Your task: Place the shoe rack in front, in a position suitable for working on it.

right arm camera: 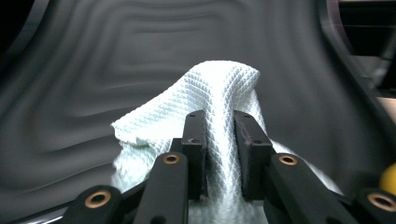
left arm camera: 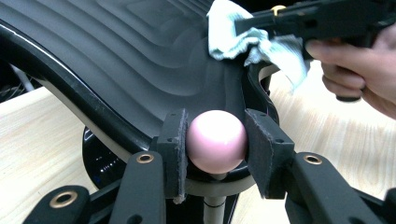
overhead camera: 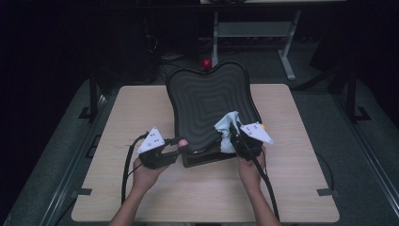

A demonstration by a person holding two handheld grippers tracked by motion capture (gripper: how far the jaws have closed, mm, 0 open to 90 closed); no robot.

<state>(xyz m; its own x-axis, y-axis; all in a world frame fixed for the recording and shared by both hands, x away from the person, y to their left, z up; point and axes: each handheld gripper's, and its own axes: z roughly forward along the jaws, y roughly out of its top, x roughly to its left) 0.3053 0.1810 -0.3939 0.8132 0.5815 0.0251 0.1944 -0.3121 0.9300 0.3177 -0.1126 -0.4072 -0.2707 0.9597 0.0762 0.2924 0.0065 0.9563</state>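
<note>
White waffle cloth (right arm camera: 219, 93) pinched in right gripper (right arm camera: 219, 140) on ribbed black panel (overhead camera: 207, 101) — wipe along ridges, firm pressure, while left gripper (left arm camera: 215, 140) clamps pink knob (left arm camera: 216, 141) steady.

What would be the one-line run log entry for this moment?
left gripper: shut on pink ball | right gripper: shut on white cloth, pressed on black ridged panel | panel tilted on wooden table
</note>
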